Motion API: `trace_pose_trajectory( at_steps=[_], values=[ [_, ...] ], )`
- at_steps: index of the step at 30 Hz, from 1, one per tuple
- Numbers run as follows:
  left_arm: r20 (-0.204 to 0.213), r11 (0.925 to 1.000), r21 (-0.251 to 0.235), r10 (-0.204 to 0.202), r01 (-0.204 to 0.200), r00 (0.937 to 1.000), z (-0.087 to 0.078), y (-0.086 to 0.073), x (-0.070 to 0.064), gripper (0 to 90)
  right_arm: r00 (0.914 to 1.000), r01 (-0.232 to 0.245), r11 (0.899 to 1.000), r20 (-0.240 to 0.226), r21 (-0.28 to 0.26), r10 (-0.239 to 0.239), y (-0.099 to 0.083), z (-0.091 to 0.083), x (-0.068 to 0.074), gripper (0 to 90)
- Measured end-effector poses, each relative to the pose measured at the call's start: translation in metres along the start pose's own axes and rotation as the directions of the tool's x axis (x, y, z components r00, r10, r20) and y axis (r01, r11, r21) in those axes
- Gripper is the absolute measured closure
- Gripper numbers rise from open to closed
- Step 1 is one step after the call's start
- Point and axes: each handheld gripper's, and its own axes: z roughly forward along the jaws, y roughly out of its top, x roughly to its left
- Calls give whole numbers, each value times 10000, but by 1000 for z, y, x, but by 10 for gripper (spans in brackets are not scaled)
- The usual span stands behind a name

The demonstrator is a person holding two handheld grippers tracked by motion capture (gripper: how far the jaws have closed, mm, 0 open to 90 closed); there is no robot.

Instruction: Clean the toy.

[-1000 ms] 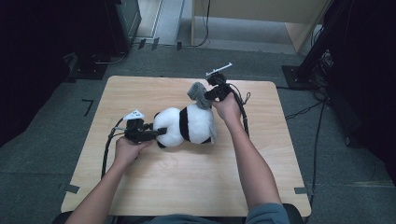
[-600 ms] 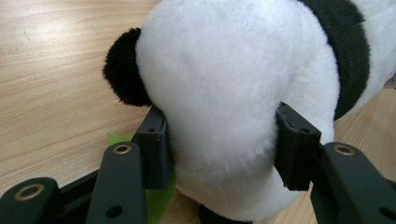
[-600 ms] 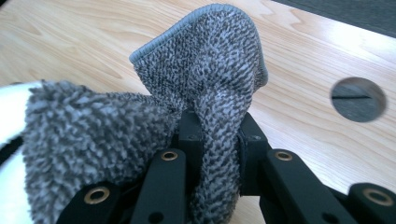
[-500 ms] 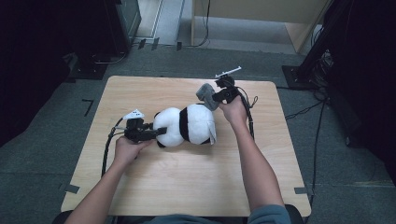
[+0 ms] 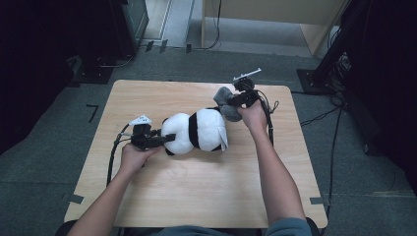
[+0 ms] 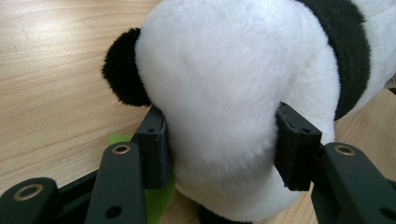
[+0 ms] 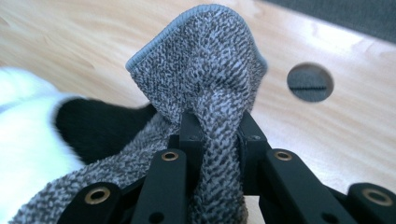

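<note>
The left gripper's (image 5: 164, 139) fingers (image 6: 154, 144) are spread wide and pressed into the white plush of the panda (image 5: 196, 130), one pad on each side of its rounded end, so the toy is clamped between them. The right gripper's (image 5: 231, 102) fingers (image 7: 191, 135) are almost together, pinching a bunched fold of the grey cloth (image 5: 226, 104) between them.

The panda lies on its side near the middle of the table (image 5: 196, 196), its long axis running left to right. The left gripper has the left end; the cloth sits at the right, far end, touching the toy there. So the cloth lies along the toy's axis from the left gripper, on the far side of the whole body, and the right hand (image 5: 253, 115) is much the nearer to it. Any pull on the cloth away to the right or far side would probably run along that axis, with the left gripper as the anchor.

In the right gripper view the cloth (image 7: 201, 60) is a speckled grey knit with a plain hem, and it trails down toward a black patch of the panda (image 7: 28, 126). Whether it wraps a limb there I cannot tell. The panda (image 6: 224, 93) is white with a black band and a small black ear or tail.
</note>
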Motion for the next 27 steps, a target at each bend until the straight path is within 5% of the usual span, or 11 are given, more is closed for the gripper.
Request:
trace_pose_trajectory(
  at_steps=[4, 10, 21, 27],
  values=[
    [-6, 10000, -33, -3, 3, 10000, 0, 0, -1, 465, 9993, 216, 9991, -284, -374, -227, 17, -14, 14, 777],
    [-30, 9999, -79, 69, -70, 10000, 0, 0, -1, 463, 9904, 1081, 9916, -784, -707, -1135, 47, -17, 62, 777],
    [-31, 9999, -49, 109, -109, 9999, 0, 0, -1, 462, 9619, 1743, 9842, -2084, -313, -1770, 69, 33, 146, 776],
    [-62, 9999, -56, 127, -127, 9999, 0, 0, -2, 461, 9464, 1929, 9812, -2651, 63, -1844, 68, 60, 177, 776]
  ],
)
